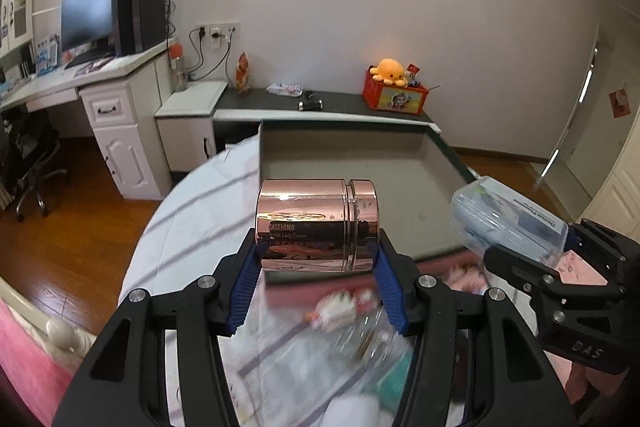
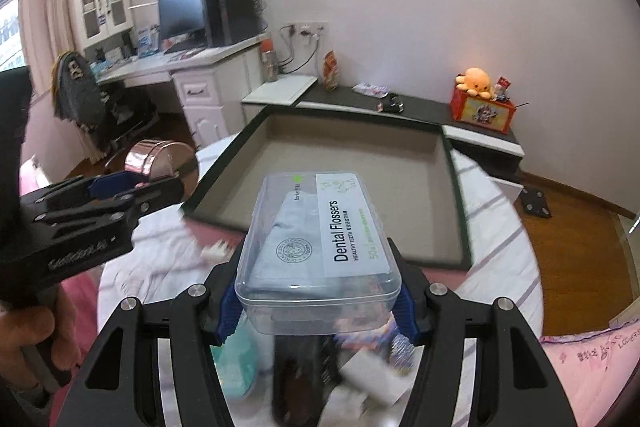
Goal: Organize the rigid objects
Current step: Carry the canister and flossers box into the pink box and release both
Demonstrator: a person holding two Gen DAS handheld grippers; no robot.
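The left gripper [image 1: 318,259] clamps a shiny rose-gold metal jar [image 1: 316,225] lying sideways, lifted over the near edge of the shallow grey cardboard box [image 1: 440,163]. To its right, the right gripper [image 2: 318,303] pinches a clear plastic dental-flosser case [image 2: 318,251], also raised before the box's near rim.

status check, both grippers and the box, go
Left gripper shut on rose-gold jar. Right gripper shut on dental flosser case. Open box ahead, empty, nothing blocking.
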